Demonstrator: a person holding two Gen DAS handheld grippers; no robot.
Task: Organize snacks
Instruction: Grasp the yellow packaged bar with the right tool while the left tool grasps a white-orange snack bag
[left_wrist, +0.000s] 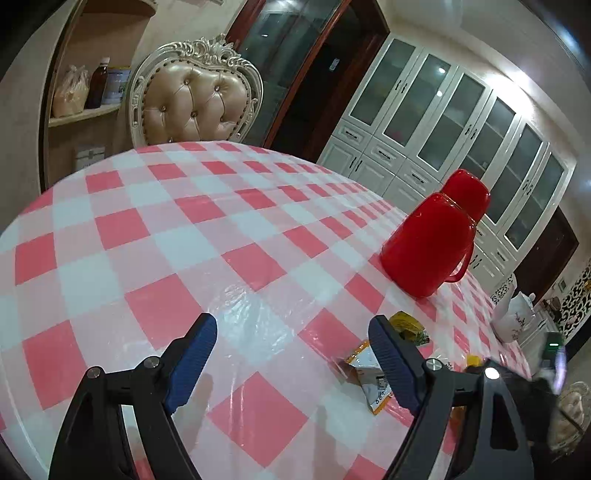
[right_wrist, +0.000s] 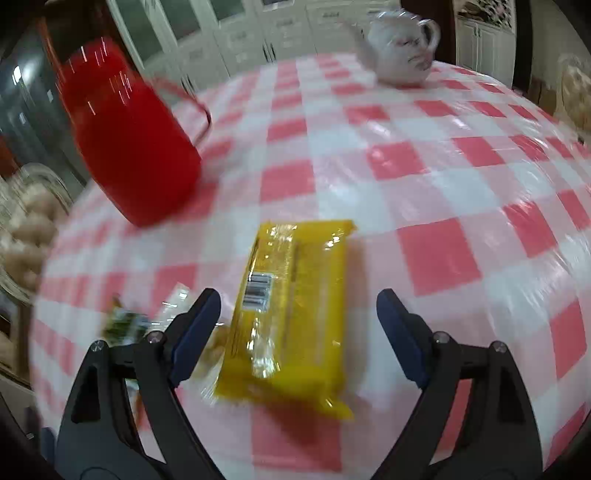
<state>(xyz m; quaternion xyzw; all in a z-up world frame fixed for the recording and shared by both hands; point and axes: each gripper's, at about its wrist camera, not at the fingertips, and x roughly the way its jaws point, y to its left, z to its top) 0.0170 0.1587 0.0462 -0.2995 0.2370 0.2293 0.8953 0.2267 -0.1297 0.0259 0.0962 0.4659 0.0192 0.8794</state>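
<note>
In the right wrist view a yellow snack packet (right_wrist: 291, 306) lies flat on the pink-checked tablecloth (right_wrist: 424, 184), barcode side up. My right gripper (right_wrist: 298, 299) hovers over it, open, one finger on each side, and the pads do not touch the packet. Left of it are a small green packet (right_wrist: 125, 325) and a clear wrapper (right_wrist: 177, 302), both blurred. In the left wrist view my left gripper (left_wrist: 291, 323) stands open over bare cloth with nothing between its fingers. A white-and-orange packet (left_wrist: 364, 376) and a yellow-green packet (left_wrist: 406, 325) lie just beyond its right finger (left_wrist: 388, 362).
A tall red thermos flask (left_wrist: 432, 236) (right_wrist: 129, 140) stands on the table behind the packets. A white teapot (right_wrist: 399, 48) (left_wrist: 513, 314) sits near the far edge. A padded chair (left_wrist: 195, 96) is pushed up to the table, with white cabinets (left_wrist: 443, 122) behind.
</note>
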